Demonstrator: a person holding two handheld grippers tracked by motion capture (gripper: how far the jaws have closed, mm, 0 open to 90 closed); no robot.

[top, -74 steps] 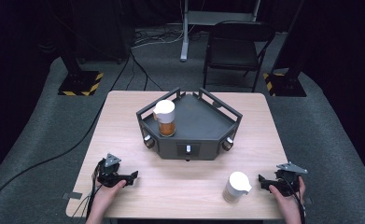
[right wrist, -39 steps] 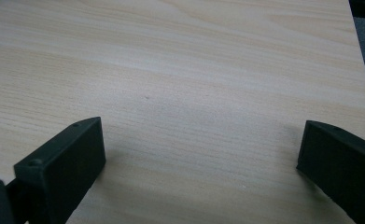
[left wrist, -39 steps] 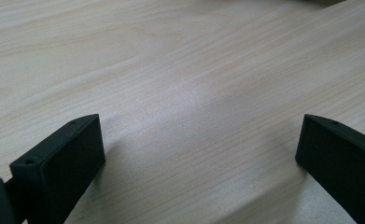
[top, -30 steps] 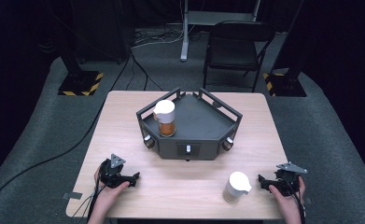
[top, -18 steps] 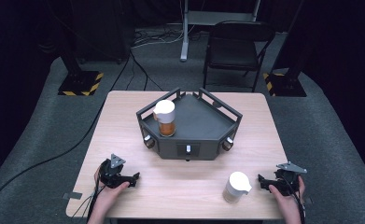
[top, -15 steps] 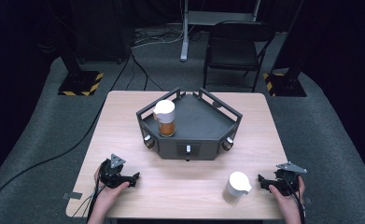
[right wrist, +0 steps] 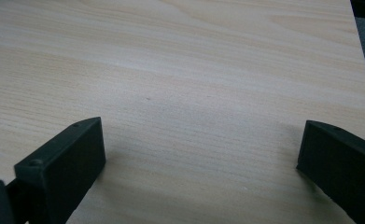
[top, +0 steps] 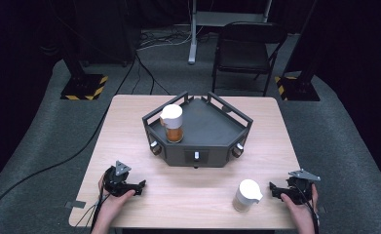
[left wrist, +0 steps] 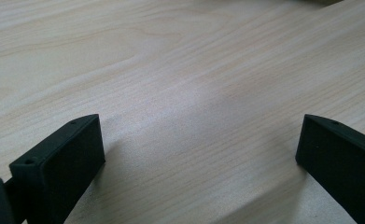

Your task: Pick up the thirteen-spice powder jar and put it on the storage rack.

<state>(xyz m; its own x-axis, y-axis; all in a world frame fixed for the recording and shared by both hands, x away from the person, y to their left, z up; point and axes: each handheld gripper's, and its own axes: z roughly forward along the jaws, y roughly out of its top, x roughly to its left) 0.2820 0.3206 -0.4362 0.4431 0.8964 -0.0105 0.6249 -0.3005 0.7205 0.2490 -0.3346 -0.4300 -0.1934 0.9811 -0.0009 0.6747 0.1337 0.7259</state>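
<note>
- Two grippers: left gripper [top: 140, 185], right gripper [top: 272, 187], both near the tray
- One tray [top: 212, 129]
- Two white-lidded jars: amber jar [top: 172, 123] inside the tray, white jar [top: 246, 195] before it
- One chair [top: 246, 48] behind the tray

Each matte black plastic gripper, left [top: 138, 185] and right [top: 273, 187], carries a grey three-cornered plate, trailing black cables, and blocky square-edged fingers [left wrist: 59, 163] with small screw holes.

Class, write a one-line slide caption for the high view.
Two open claws, left claw and right claw, rest on the table near a white-lidded jar; another jar stands in the dark tray.
</note>
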